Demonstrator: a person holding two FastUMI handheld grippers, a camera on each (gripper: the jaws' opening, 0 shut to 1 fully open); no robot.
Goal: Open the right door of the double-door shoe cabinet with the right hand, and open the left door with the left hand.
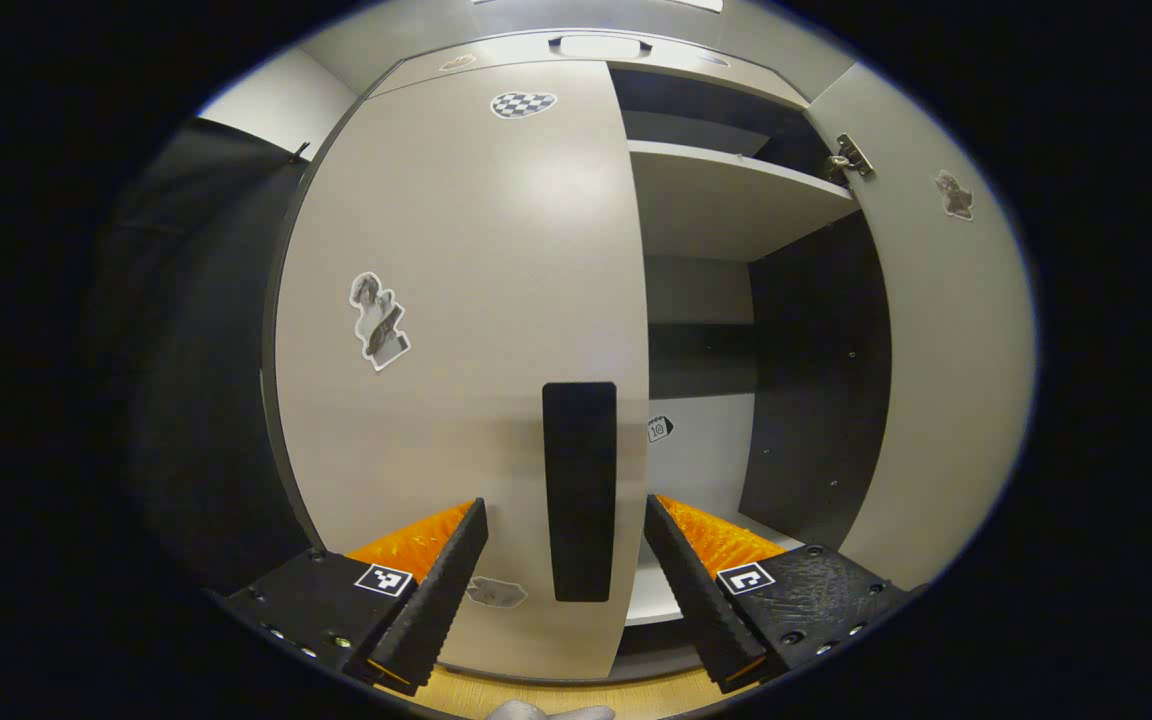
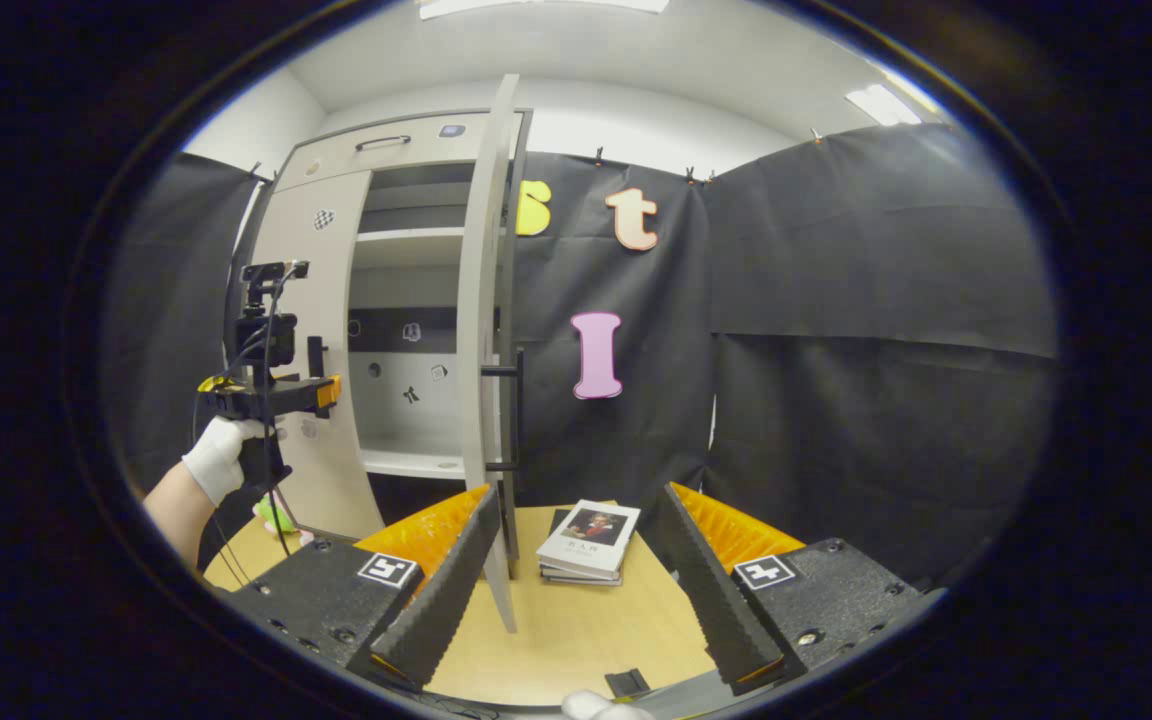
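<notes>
The beige shoe cabinet's left door (image 1: 456, 300) stands shut, with stickers on it and a black vertical handle (image 1: 580, 490). My left gripper (image 1: 566, 580) is open, and the handle rises between its fingers just ahead of the tips. The right door (image 1: 946, 380) is swung wide open, baring the shelves (image 1: 736, 190). In the right gripper view that door (image 2: 481, 330) is seen edge-on with its handle (image 2: 511, 410) on the far side. My right gripper (image 2: 576, 580) is open and holds nothing, back from the door. The left gripper (image 2: 271, 395), in a gloved hand, sits at the left door (image 2: 326, 300).
A small stack of books (image 2: 591, 540) lies on the wooden table (image 2: 576, 630) beside the open door's lower edge. A small black object (image 2: 626, 683) rests near the table's front. Black cloth walls close in the right and back sides.
</notes>
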